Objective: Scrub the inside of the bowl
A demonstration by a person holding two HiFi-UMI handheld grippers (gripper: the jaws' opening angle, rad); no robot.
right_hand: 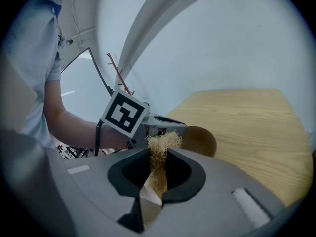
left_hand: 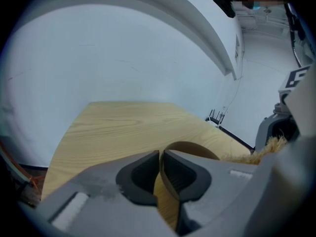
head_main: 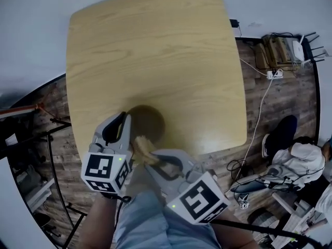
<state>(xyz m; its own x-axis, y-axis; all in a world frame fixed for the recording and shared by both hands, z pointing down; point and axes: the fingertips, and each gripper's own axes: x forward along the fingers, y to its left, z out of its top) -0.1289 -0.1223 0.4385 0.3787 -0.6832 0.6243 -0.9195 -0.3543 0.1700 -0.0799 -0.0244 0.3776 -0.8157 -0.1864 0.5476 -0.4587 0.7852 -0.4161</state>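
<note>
Clamping the rim of the brown bowl (head_main: 149, 121) shut in the left gripper (left_hand: 161, 157) to steady it on the bench (head_main: 155, 45), pinching a straw-coloured fibre scrubber (right_hand: 162, 143) tight in the right gripper (right_hand: 157, 168), poised at the bowl's lower edge.

Lab-like workroom: wooden table (head_main: 155, 51), trailing floor cable (head_main: 263, 108), router (head_main: 298, 48).

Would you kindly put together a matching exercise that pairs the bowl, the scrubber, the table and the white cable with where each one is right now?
Things:
1. brown round bowl
2. tan fibrous scrubber
3. light wooden table
4. white cable

Places:
A. trailing over the plank floor
B. clamped in the right gripper
C. underneath the bowl
D. rim pinched by the left gripper

Pairs: 1-D, 2-B, 3-C, 4-A.
</note>
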